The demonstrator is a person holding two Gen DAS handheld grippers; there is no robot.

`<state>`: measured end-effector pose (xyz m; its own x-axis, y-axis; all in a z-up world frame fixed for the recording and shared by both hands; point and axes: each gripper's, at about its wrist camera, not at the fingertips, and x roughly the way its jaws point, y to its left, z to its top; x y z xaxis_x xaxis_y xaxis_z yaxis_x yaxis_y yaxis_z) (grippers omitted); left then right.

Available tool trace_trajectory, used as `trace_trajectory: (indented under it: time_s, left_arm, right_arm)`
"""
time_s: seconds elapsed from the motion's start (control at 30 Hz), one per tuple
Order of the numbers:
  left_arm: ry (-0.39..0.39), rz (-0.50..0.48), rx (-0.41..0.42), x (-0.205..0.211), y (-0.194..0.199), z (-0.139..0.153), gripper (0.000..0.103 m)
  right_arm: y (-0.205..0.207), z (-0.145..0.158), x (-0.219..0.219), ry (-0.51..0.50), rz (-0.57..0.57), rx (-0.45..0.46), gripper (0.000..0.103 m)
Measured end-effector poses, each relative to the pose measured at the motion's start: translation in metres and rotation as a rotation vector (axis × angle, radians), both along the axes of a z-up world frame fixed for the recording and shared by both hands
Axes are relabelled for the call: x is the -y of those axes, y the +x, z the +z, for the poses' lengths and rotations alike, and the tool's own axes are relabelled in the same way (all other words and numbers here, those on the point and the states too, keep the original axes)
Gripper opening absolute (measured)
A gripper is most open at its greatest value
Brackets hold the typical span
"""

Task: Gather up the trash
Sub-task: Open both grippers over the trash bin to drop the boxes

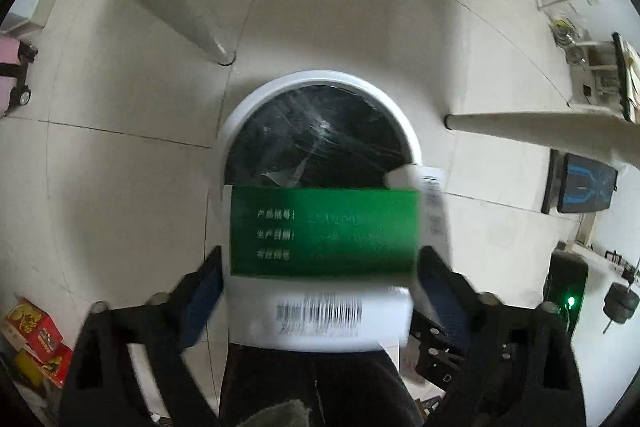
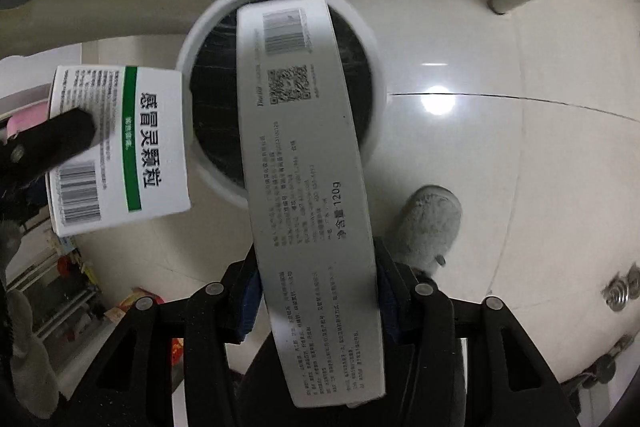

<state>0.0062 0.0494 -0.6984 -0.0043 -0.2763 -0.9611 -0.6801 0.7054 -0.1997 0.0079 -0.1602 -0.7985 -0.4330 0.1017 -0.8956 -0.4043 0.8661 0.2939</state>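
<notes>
A round white trash bin [image 1: 320, 79] with a black liner stands on the floor; it also shows in the right wrist view [image 2: 192, 39]. My left gripper [image 1: 320, 267] is shut on a green and white medicine box [image 1: 324, 231], held near the bin's near rim. The same box [image 2: 120, 147] shows in the right wrist view, left of the bin, with a left finger [image 2: 60, 135] on it. My right gripper [image 2: 316, 287] is shut on a long white box [image 2: 308, 155] with a barcode and QR code. Its far end reaches over the bin's opening.
White table legs [image 1: 188, 23] stand on the tiled floor beside the bin. Red boxes [image 1: 36, 339] lie at lower left. A pink suitcase [image 1: 12, 75] is at far left. A grey slipper [image 2: 428, 223] is right of the bin. A monitor [image 1: 584, 183] stands at right.
</notes>
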Motion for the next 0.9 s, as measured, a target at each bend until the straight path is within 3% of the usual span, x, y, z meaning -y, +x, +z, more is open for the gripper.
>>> trace_trajectory:
  time_s: [0.07, 0.17, 0.3, 0.37, 0.63, 0.9]
  left_arm:
    - [0.031, 0.012, 0.003, -0.008, -0.01, 0.002, 0.1]
    - [0.123, 0.005, -0.003, -0.013, -0.023, 0.011, 0.1]
    - [0.283, -0.03, -0.006, -0.014, -0.036, 0.033, 0.1]
    - [0.321, -0.039, -0.023, -0.012, -0.044, 0.043, 0.1]
    - [0.29, -0.042, -0.044, -0.001, -0.061, 0.068, 0.1]
    - [0.285, -0.064, -0.027, 0.016, -0.07, 0.128, 0.1]
  right_arm:
    - [-0.003, -0.007, -0.01, 0.023, 0.019, 0.013, 0.087]
    - [0.002, 0.004, -0.022, 0.039, 0.05, 0.073, 0.099]
    - [0.015, 0.03, -0.022, 0.006, 0.071, 0.19, 0.102]
    - [0.015, 0.043, -0.024, -0.021, 0.078, 0.253, 0.102]
    - [0.037, 0.088, -0.02, -0.085, 0.067, 0.356, 0.102]
    - [0.027, 0.17, -0.006, -0.077, 0.059, 0.419, 0.102]
